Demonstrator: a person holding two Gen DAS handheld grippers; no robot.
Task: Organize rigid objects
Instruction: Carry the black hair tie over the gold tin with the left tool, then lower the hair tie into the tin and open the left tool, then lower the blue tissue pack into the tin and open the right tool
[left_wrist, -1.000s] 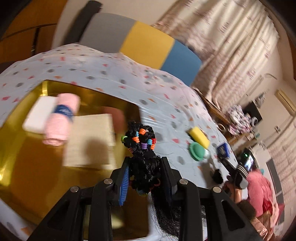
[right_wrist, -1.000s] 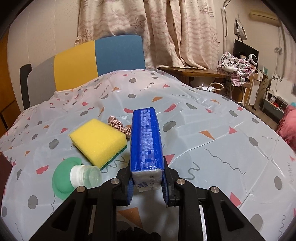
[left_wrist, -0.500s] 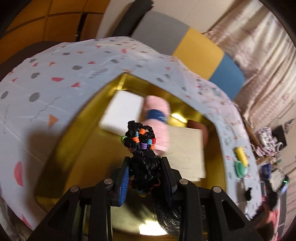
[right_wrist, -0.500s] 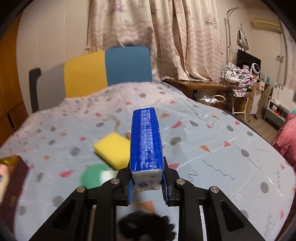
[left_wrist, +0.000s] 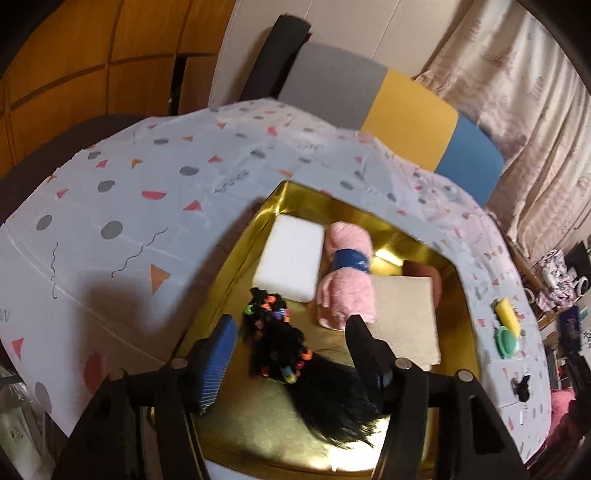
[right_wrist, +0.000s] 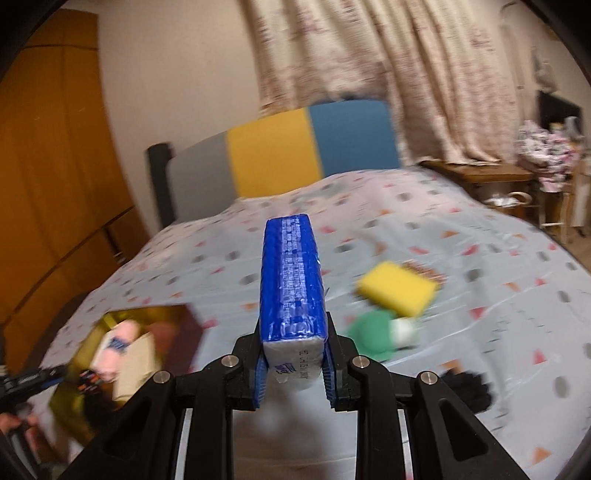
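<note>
My left gripper (left_wrist: 291, 345) is open above the gold box (left_wrist: 240, 266). A black hairpiece with coloured bands (left_wrist: 280, 343) lies between the open fingers on the box floor. The box also holds a white block (left_wrist: 290, 264), a pink rolled towel (left_wrist: 345, 284) with a blue band and a beige flat pad (left_wrist: 404, 321). My right gripper (right_wrist: 293, 360) is shut on a blue-wrapped pack (right_wrist: 291, 280) and holds it above the patterned tablecloth (right_wrist: 480, 258). The gold box shows at lower left in the right wrist view (right_wrist: 88, 424).
A yellow sponge (right_wrist: 399, 288), a green lid with a clear cap (right_wrist: 376, 332) and a black scrunchie (right_wrist: 469, 387) lie on the cloth to the right. A grey, yellow and blue chair back (right_wrist: 280, 155) stands behind the table. A wooden wardrobe (right_wrist: 48, 184) is at left.
My left gripper has opened and let go of the black hairpiece, which now lies in the gold box. My right gripper has swung left with the blue pack; the box has come into its view.
</note>
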